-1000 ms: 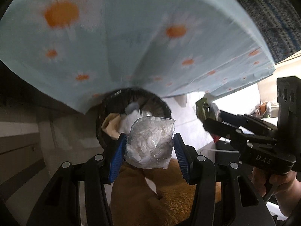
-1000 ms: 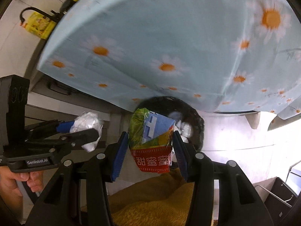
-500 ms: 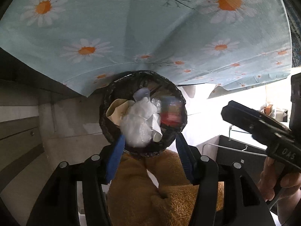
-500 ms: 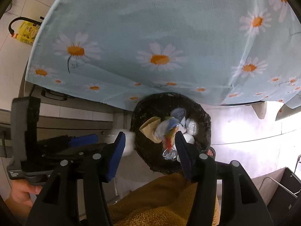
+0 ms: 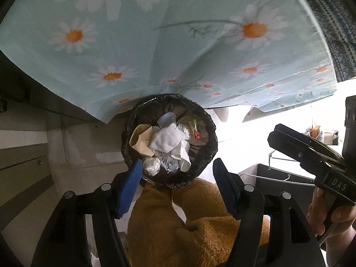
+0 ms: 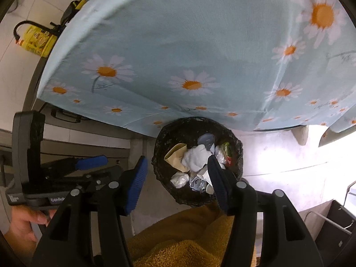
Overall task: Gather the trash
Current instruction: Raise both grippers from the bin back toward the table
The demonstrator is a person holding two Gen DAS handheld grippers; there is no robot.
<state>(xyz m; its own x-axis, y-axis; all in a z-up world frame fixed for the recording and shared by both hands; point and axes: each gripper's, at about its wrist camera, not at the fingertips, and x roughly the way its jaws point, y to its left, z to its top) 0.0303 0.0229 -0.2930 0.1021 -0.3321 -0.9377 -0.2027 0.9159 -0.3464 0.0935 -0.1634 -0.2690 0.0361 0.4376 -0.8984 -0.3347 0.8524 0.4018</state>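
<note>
While both tools gape empty, left tool [image 5: 176,187] and "DAS"-lettered (partly legible) right tool [image 6: 178,185] overlook the trash bin [image 5: 209,153].

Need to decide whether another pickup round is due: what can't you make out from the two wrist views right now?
- Tabletop: both views show only the hanging daisy tablecloth; any trash left up there is hidden.
- Lower layers of the trash bin: covered by the white tissue.
- Right gripper in the left view: cut off by the frame edge.
- Yellow container: label too small.

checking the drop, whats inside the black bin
In the black bin: white crumpled tissue, tan paper, clear plastic bag, green-red wrapper. Anything beneath is covered.
</note>
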